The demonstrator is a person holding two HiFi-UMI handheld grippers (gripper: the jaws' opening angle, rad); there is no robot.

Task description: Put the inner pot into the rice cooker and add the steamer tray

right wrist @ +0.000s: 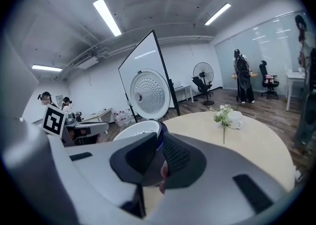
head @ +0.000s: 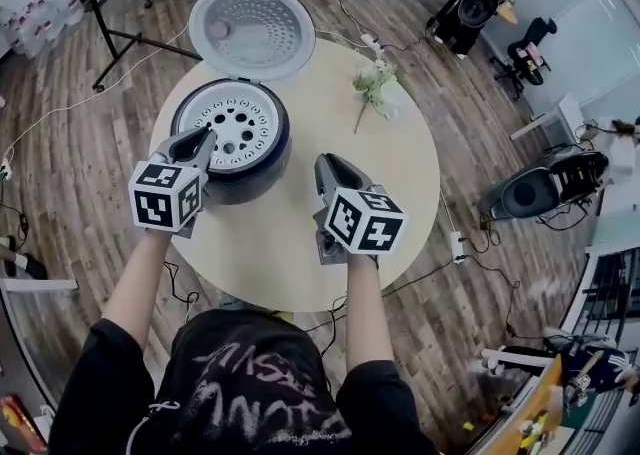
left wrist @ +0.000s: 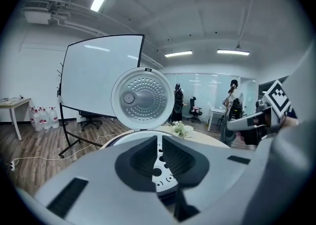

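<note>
My left tongs (head: 203, 135) hover over the near left edge of the steamer tray (head: 240, 131). Their pads are drawn almost together, with nothing between them. My right tongs (head: 326, 168) hang above the bare counter (head: 410, 173), just right of the rice cooker (head: 258, 181), and are likewise nearly closed and empty. The tray sits in the cooker's mouth, and the lid (head: 252, 28) stands open behind it.

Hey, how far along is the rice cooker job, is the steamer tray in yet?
Nearly done. The white perforated steamer tray sits in the rice cooker; the inner pot would be beneath it, hidden. Nothing is in hand: left gripper and right gripper are both shut and empty. The lid stands open, so closing it may remain.
</note>
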